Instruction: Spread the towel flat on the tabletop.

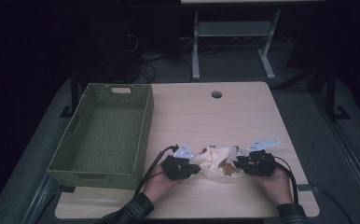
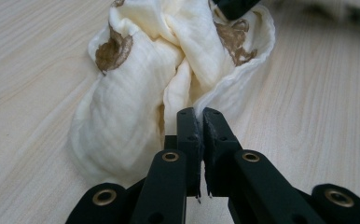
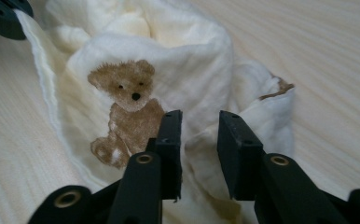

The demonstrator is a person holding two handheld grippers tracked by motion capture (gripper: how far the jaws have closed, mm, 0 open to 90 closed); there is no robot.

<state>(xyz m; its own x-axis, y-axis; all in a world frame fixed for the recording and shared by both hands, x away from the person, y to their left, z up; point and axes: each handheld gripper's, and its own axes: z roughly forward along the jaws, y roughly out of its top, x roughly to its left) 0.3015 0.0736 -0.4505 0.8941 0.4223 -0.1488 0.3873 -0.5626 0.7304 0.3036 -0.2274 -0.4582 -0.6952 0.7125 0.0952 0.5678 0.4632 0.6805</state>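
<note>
From the high view, a person holds two grippers near the front of a wooden table (image 1: 243,116). The left gripper (image 1: 192,167) and the right gripper (image 1: 238,164) point at each other. A soft cream cloth (image 1: 215,157) lies bunched up between them, touching both. A green basket (image 1: 104,135) sits to the far side of the left gripper, away from the cloth.

In the left gripper view, the left gripper (image 2: 199,114) has its jaws pressed together. They pinch the thin edge of the cloth (image 2: 136,88) right at the tips. The rest of the cloth is heaped just in front of the jaws, with brown patches on it. A bit of the other gripper's black jaw (image 2: 234,7) shows at the far side of the heap.

In the right gripper view, the right gripper (image 3: 199,122) has its jaws apart, with a gap between them. The cloth (image 3: 169,56) lies under and in front of the jaws. A brown teddy bear picture (image 3: 127,112) on the cloth sits just in front of one jaw. The other gripper (image 3: 3,16) holds the cloth's edge at the far corner.
</note>
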